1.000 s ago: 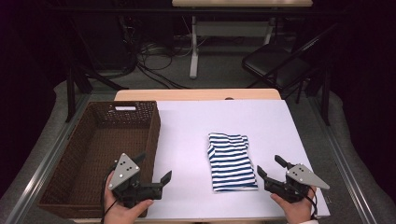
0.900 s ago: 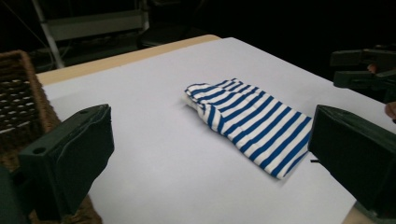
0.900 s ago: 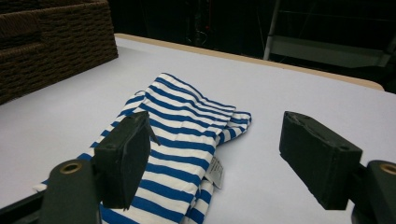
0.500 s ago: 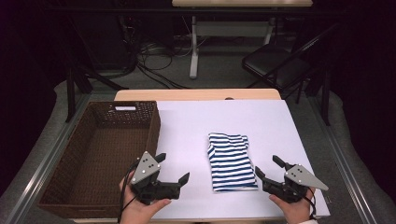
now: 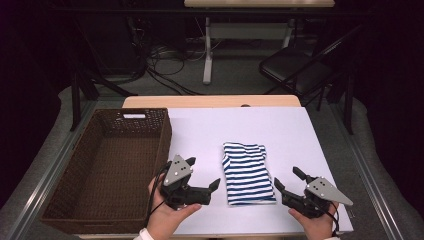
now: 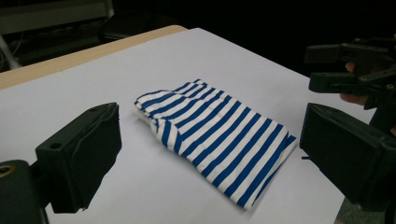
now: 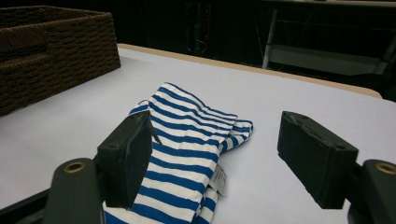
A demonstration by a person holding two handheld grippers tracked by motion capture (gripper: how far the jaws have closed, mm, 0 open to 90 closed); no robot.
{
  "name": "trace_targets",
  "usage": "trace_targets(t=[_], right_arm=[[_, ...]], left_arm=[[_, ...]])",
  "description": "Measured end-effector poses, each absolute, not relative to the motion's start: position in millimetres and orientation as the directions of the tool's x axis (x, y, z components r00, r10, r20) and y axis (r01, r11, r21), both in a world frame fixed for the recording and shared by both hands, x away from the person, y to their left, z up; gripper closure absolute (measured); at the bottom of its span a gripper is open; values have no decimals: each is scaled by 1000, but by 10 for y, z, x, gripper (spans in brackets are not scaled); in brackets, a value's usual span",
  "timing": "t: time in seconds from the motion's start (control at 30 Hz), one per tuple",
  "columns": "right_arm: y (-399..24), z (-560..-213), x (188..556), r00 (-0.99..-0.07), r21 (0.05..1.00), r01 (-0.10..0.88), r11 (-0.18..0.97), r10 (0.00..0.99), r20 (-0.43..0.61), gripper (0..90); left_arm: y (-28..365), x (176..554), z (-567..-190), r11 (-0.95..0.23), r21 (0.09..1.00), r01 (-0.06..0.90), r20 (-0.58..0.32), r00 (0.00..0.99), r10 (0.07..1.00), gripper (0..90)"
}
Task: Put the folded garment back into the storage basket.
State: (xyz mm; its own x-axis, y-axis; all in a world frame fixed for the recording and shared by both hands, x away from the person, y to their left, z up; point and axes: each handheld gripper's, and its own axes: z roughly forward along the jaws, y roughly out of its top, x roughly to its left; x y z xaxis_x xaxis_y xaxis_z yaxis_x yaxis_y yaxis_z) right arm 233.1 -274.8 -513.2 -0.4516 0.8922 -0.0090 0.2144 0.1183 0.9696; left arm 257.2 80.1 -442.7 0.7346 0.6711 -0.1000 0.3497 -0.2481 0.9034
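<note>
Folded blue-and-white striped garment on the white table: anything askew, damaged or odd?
Nothing serious. The folded blue-and-white striped garment lies flat on the white table, slightly askew to its edges, and a small white label pokes out of one side. The brown woven basket sits upright beside it.

Blue-and-white striped shirt [image 5: 248, 173] — dark brown woven basket [image 5: 75, 165] — white tabletop [image 5: 210, 135].

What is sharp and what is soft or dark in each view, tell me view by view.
High view: white table evenly lit, striped shirt crisp, room beyond nearly black. Left gripper view: shirt sharp, its own close jaws soft and featureless, right gripper dim against black. Right gripper view: shirt and basket clear, near jaws slightly blurred, background dark.
</note>
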Motion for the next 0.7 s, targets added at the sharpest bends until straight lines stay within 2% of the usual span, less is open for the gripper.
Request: trace_targets(t=[0.13, 0.57, 0.7], right_arm=[[-2742, -5152, 2350, -449, 963, 245, 111, 894, 11, 272], [-2714, -5164, 2356, -449, 955, 273, 120, 894, 16, 287], [-2699, -5176, 2369, -453, 950, 283, 130, 891, 13, 287]], left_arm=[[703, 2674, -4434, -255, 902, 349, -97, 737, 668, 59], [560, 3035, -4545, -206, 858, 471, -227, 706, 671, 59], [542, 3134, -4590, -203, 845, 495, -243, 694, 678, 61]])
